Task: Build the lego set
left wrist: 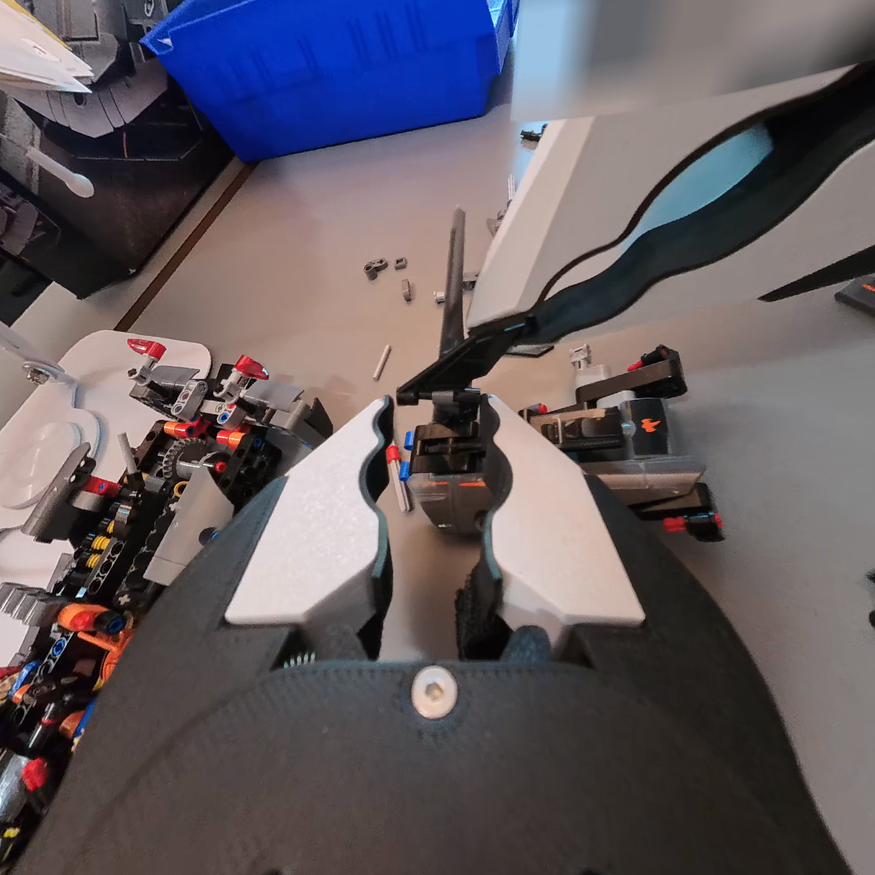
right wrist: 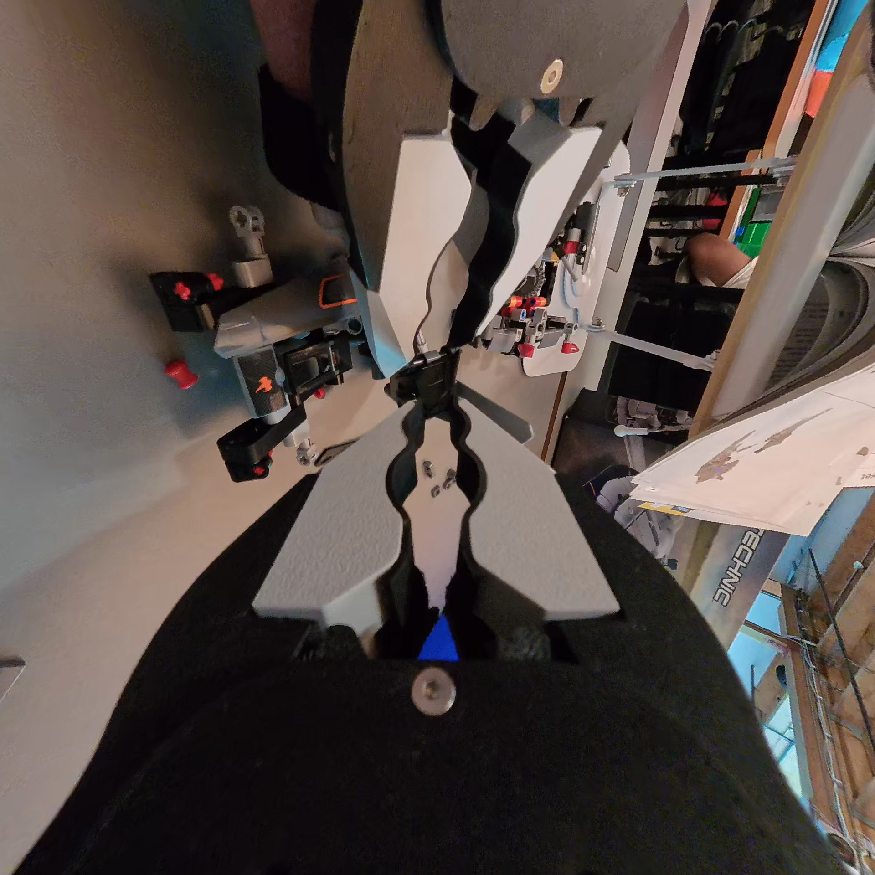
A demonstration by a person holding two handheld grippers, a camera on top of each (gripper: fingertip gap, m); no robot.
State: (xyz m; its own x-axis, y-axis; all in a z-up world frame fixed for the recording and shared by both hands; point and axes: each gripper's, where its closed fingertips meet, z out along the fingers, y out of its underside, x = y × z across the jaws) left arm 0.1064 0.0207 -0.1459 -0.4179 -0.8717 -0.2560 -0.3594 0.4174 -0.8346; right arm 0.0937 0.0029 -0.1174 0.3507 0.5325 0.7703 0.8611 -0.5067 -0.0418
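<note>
— While both tools meet over the table (left wrist: 303,246), what has the left gripper (left wrist: 438,416) actually got?

— A small black and dark-grey sub-assembly (left wrist: 450,466). The fingers are parted only as far as that piece is wide, and their wavy inner edges press on both its sides. It sits just above the tabletop, between the big colourful build (left wrist: 156,473) on its white stand to the left and a second black and grey build (left wrist: 629,445) to the right.

— And the right gripper (right wrist: 433,409)?

— Nearly closed. Its tips pinch a thin black plate (left wrist: 454,367) that stands at the top of the sub-assembly, so both tools touch the same cluster. From its own camera the plate is right at the fingertips, with the left gripper's fingers coming down from above to meet it.

— Can you see how the plate joins the piece?

— No. The joint is hidden behind the finger tips, and the long grey blade (left wrist: 454,270) rising behind it is blurred. The sub-assembly's lower end is cut off by the right finger. A few small grey parts (left wrist: 388,272) lie loose farther back, near a blue bin (left wrist: 331,80), too small to identify.
</note>
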